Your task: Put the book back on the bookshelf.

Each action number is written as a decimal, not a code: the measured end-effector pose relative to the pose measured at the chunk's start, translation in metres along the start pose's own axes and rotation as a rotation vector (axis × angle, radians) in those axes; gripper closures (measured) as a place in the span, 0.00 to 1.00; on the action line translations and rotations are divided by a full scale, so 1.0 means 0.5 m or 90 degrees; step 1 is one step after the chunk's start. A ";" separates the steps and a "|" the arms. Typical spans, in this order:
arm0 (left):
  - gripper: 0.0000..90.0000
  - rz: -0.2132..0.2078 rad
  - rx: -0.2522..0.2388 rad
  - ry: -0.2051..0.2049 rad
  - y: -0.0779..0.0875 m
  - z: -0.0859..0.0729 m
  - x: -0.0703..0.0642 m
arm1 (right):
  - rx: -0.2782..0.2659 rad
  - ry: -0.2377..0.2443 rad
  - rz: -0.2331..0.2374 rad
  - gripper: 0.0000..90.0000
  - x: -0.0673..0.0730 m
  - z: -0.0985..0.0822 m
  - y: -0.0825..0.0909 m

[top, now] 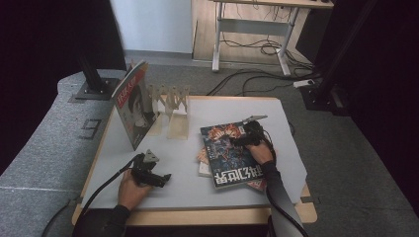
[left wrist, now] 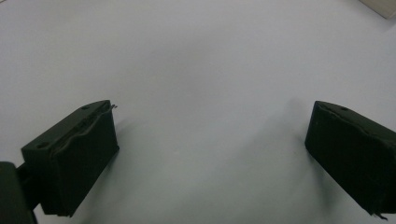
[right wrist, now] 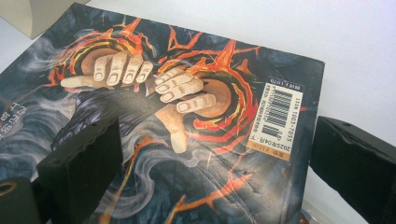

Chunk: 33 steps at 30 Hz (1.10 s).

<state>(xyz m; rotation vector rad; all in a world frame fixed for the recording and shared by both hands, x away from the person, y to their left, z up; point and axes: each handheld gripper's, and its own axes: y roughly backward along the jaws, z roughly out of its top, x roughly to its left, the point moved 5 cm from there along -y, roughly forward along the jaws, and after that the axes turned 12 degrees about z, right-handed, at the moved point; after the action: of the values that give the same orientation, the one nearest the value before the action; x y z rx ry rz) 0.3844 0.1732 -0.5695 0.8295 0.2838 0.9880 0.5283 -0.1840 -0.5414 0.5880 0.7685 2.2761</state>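
A dark magazine (top: 230, 157) with an orange flame drawing tops a small stack at the table's centre right. My right gripper (top: 245, 134) hovers open over its far edge. In the right gripper view the cover (right wrist: 187, 93) shows drawn hands and a barcode label (right wrist: 276, 119). My right gripper (right wrist: 215, 172) has one jaw above the cover and the other past its edge, over the white table. My left gripper (top: 160, 177) rests open on the bare table at front left. In the left gripper view my left gripper (left wrist: 210, 149) holds nothing between its wide jaws.
A red-and-white magazine (top: 132, 103) stands upright at the rear left, leaning against a pale wooden rack (top: 172, 106). More magazines (top: 203, 165) peek from under the dark one. Cables (top: 257, 81) and a desk frame (top: 252, 29) lie beyond the table.
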 end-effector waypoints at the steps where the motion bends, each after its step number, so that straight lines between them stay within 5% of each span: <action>1: 0.02 0.000 0.000 0.000 0.000 0.000 0.000 | -0.001 0.001 -0.001 0.03 0.001 0.000 0.000; 8: 0.02 0.001 0.000 0.000 0.000 0.000 0.000 | -0.005 0.024 0.055 0.06 0.039 0.003 -0.011; 19: 0.02 0.001 0.000 0.000 0.000 0.000 0.000 | 0.014 0.052 0.089 0.07 0.092 -0.003 -0.025; 22: 0.02 0.001 0.000 0.000 0.000 0.000 0.000 | 0.008 0.037 0.097 0.07 0.090 -0.008 -0.017; 33: 0.02 0.001 0.000 0.000 0.000 0.000 0.000 | -0.004 0.033 0.044 0.08 0.082 -0.068 0.066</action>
<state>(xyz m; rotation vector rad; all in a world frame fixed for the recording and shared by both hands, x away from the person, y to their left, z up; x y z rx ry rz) 0.3844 0.1732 -0.5695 0.8303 0.2831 0.9890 0.4658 -0.1877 -0.5360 0.5637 0.7772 2.3645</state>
